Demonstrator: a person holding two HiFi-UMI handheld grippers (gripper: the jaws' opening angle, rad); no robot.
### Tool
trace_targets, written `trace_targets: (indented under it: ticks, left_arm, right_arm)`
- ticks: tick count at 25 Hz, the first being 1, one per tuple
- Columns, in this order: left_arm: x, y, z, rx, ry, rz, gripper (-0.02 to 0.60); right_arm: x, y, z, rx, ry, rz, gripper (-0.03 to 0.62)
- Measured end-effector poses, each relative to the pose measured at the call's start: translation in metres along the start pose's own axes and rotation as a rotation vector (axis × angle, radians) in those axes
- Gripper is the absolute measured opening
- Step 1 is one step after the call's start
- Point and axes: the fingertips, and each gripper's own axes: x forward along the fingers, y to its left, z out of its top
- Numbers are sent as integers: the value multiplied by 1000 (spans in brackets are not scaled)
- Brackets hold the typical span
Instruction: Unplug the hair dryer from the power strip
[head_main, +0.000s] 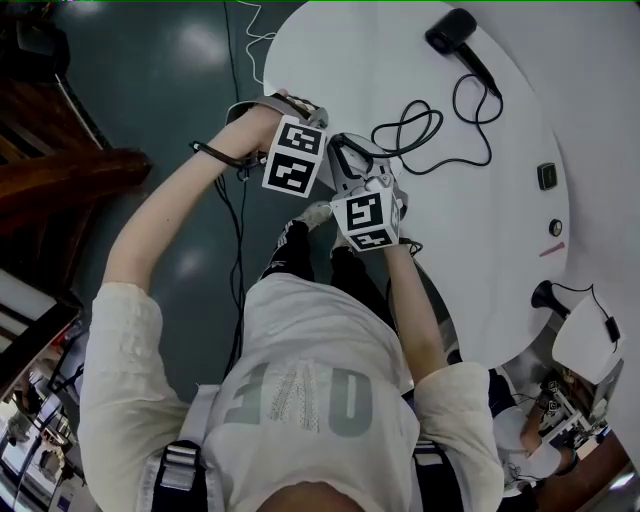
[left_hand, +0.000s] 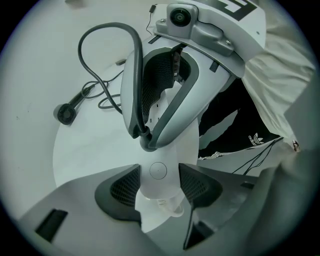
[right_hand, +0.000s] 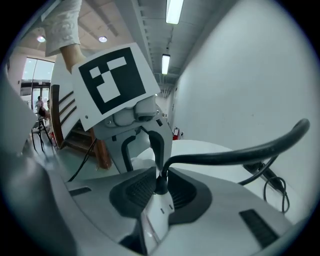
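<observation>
your left tongs (left_hand: 160, 186) steady the power strip (left_hand: 158, 171) at the desk (head_main: 350, 60) edge; right tongs (right_hand: 159, 192) grip the plug (right_hand: 161, 186) to pull.

Both arms reach out in front of the body, with the 2 grippers bunched right up next to each other. The left arm (head_main: 165, 220) swings out wide and bends back in at the elbow, and the left hand (head_main: 255, 118) wraps around its handle. The right arm (head_main: 420, 310) runs pretty much straight ahead from the shoulder. The left gripper (left_hand: 159, 185) points steeply down, both pads squeezing the white power strip (left_hand: 159, 150). The right gripper (right_hand: 159, 192) comes in at a shallower tilt, its tips just above the left one's jaws, pinched on the plug (right_hand: 159, 215).
</observation>
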Motion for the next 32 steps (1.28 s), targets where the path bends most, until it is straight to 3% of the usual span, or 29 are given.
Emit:
trace_targets:
  ticks: [4, 15, 24, 26, 28, 30, 32]
  left_arm:
    - [1, 0, -1, 3, 19, -2, 244]
    - [4, 3, -1, 2, 76, 11, 245]
    - [6, 1, 2, 29, 100, -22, 245]
    - [6, -1, 3, 36, 93, -23, 245]
    - [6, -1, 0, 60, 104, -19, 247]
    - [6, 2, 0, 71, 109, -19, 247]
    - [8, -5, 3, 65, 105, -33, 247]
  right_arm:
    - [1, 0, 1, 30, 4, 42, 60]
    - [-1, -3, 7, 54, -8, 20, 44]
    - [-4, -6, 0, 211, 11, 69, 43]
    - [-11, -15, 12, 311, -71, 70, 43]
    - [-36, -70, 72, 469, -325, -9, 43]
    - [-65, -131, 138, 400, -488, -112, 43]
    - [-88, -153, 167, 293, -521, -120, 44]
